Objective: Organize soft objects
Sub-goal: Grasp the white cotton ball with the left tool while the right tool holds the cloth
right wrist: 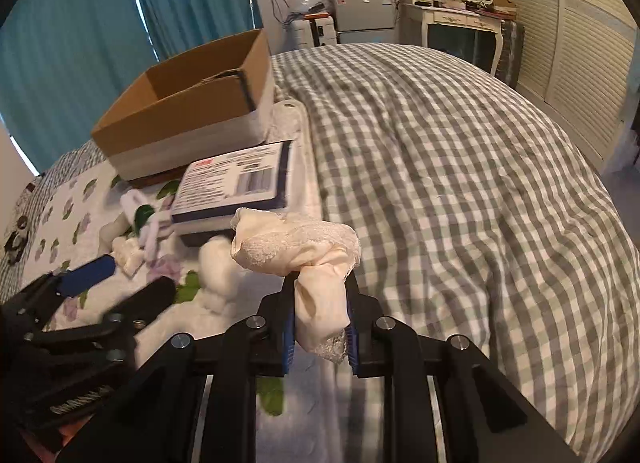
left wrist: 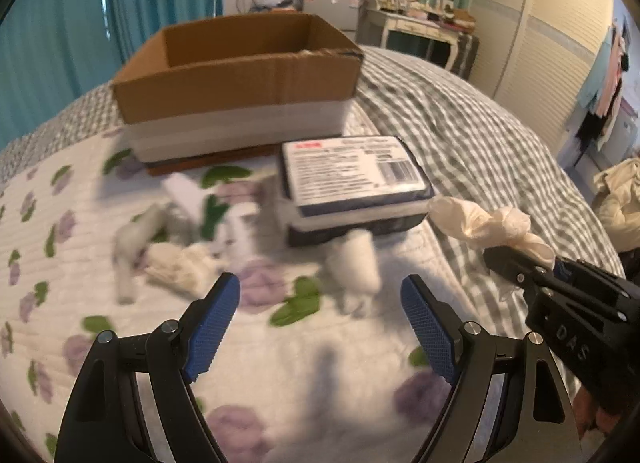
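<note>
My right gripper is shut on a cream lace-trimmed cloth, which bunches up above the blue pads and is lifted off the bed. The same cream cloth shows at the right of the left wrist view, in the right gripper. My left gripper is open with nothing between its fingers, above the floral quilt. Ahead of it lie a white rolled sock and several small white cloth pieces. An open cardboard box stands at the back of the quilt.
A flat blue-and-white pack lies between the box and the rolled sock. A grey checked duvet covers the bed to the right. Teal curtains hang behind the box; a dressing table and louvred wardrobe doors stand beyond.
</note>
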